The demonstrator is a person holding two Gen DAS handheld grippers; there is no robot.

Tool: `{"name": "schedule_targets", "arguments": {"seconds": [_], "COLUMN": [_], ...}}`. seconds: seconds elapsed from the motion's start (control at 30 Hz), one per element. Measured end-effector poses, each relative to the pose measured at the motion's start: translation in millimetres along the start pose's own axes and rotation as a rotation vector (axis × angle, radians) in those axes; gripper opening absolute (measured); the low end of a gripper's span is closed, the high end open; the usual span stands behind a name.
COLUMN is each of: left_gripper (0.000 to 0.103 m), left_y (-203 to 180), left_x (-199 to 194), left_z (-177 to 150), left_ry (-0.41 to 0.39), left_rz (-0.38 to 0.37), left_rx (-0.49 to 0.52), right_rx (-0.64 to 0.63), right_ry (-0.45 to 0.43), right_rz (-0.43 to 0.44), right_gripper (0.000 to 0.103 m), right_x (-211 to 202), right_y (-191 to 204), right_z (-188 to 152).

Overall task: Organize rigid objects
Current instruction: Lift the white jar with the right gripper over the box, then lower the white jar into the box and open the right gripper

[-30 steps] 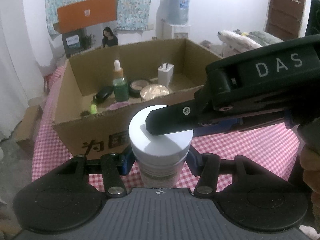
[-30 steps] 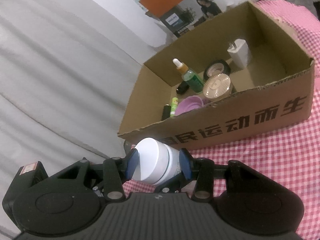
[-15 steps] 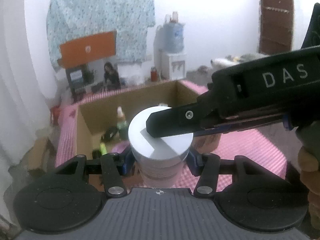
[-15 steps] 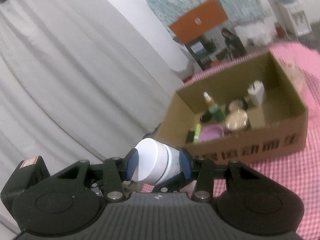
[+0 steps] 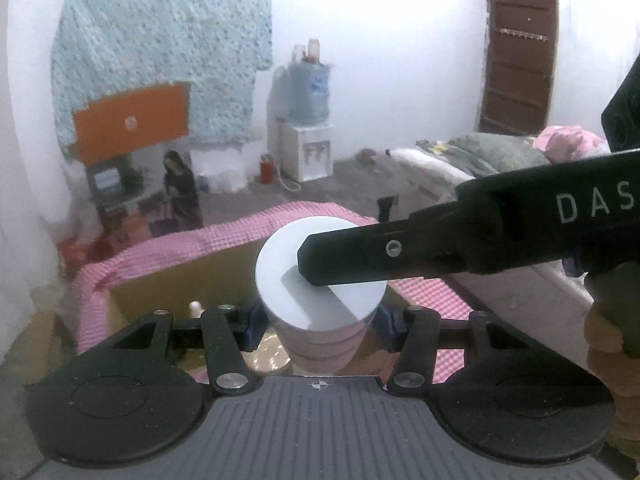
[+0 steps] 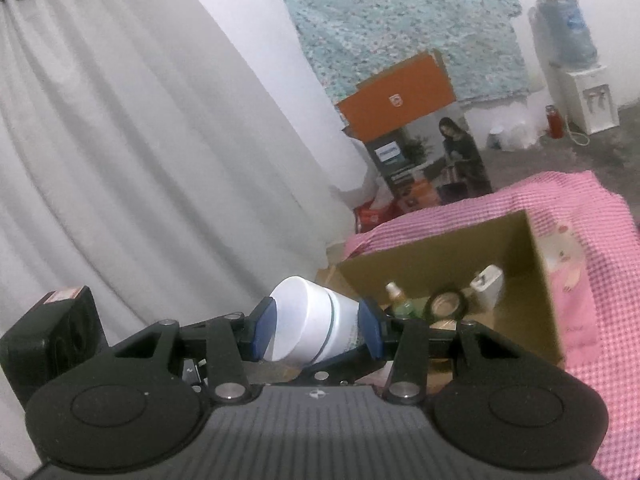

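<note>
A white jar with a white lid [image 5: 320,280] is held between both grippers above the near side of the cardboard box [image 5: 180,284]. My left gripper [image 5: 318,326] is shut on the jar's body. My right gripper [image 6: 316,324] is shut on the same jar [image 6: 310,320], and its finger lies across the lid in the left wrist view. The box [image 6: 440,256] holds a green dropper bottle [image 6: 402,302], a round compact [image 6: 446,304] and a white charger [image 6: 486,286].
The box stands on a table with a pink checked cloth [image 6: 600,264]. A grey curtain [image 6: 140,160] hangs at the left. Behind are an orange box [image 5: 130,122], a water dispenser [image 5: 306,128] and a brown door [image 5: 516,60].
Both grippers have lifted the jar up and forward. The box has dropped lower in both views and now sits under and behind the jar.
</note>
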State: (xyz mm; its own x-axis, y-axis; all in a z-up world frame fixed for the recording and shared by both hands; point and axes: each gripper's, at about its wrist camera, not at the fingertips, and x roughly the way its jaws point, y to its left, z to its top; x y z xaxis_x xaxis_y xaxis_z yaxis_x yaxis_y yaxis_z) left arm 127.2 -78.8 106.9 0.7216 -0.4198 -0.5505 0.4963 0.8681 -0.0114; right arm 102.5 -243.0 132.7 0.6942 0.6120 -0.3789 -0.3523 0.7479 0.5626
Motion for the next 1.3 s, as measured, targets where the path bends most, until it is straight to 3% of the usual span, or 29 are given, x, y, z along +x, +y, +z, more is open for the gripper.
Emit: {"name": "schedule_targets", "arguments": {"seconds": [0.2, 0.5, 0.7, 1.0, 1.2, 1.3], "left_gripper": [0.053, 0.053, 0.053, 0.055, 0.067, 0.081], "left_y": [12.7, 16.3, 12.8, 7.6, 5.9, 3.5], "left_x": [55.7, 120.1, 140.7, 169.3, 170.2, 163.8], "left_z": [5.6, -10.6, -17.0, -19.3, -19.7, -17.2], "left_ry": [0.117, 0.280, 0.325, 0.393, 0.375, 0.339], "left_rz": [-0.053, -0.083, -0.088, -0.063, -0.071, -0.072], "left_rx": [-0.061, -0.119, -0.126, -0.108, -0.085, -0.070], "right_rx": [0.059, 0.151, 0.163, 0.123, 0.129, 0.130], "right_ry": [0.059, 0.178, 0.226, 0.230, 0.227, 0.218], "right_rz": [-0.037, -0.083, -0.125, -0.167, -0.165, -0.171], "right_gripper": [0.049, 0.049, 0.049, 0.049, 0.050, 0.050], "right_x": [27.5, 70.6, 85.5, 92.0, 93.1, 91.2], "right_y": [-44.0, -109.7, -131.7, -141.4, -149.8, -151.5], "right_z": [20.6, 16.7, 13.1, 18.3, 20.7, 21.7]}}
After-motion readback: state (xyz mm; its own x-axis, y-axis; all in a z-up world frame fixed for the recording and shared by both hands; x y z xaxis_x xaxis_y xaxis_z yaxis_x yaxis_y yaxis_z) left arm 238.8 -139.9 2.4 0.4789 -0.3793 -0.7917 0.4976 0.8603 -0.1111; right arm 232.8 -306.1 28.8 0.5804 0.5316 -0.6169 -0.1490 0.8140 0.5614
